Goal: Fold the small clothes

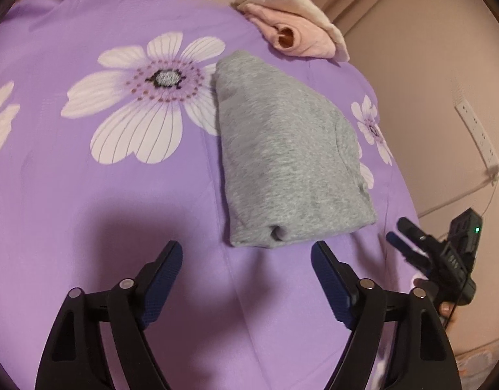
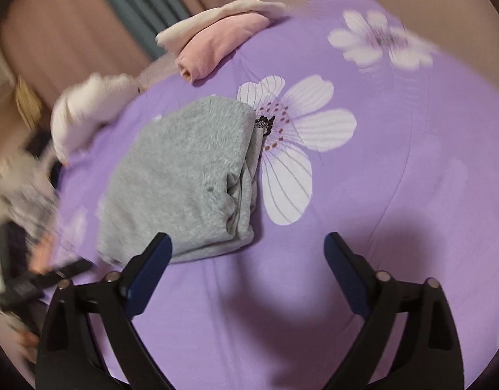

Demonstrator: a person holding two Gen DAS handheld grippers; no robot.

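1. A grey garment (image 1: pixel 288 159) lies folded into a thick, compact bundle on a purple bedsheet (image 1: pixel 103 201) printed with large white flowers. Nothing grips it.
2. In the right wrist view the same grey garment (image 2: pixel 181 182) shows its stacked layers along the edge that faces the big white flower (image 2: pixel 291 139), and that edge overlaps the flower's dark centre.
3. In the left wrist view the garment lies just to the right of the big flower (image 1: pixel 152 97), its far corner covering the tips of the nearest petals (its near end shows a small rolled fold).
4. The left gripper (image 1: pixel 246 253) hovers just short of the garment's near end, fingers spread wide and holding nothing; it touches neither cloth nor sheet as far as I can tell.
5. The right gripper (image 2: pixel 246 247) is also spread wide and empty. Its left finger (image 2: pixel 152 260) overlaps the garment's near edge in the picture, but contact cannot be judged.
6. In the left wrist view the right gripper (image 1: pixel 402 237) appears beside the garment's near right corner, at the edge of the bed.
7. Beyond the garment's far end sits a pile of folded pink and cream clothes (image 1: pixel 298 35), well apart from it.
8. Left of the garment in the right wrist view, a white cloth (image 2: pixel 87 113) lies at the bed's edge, blurred.
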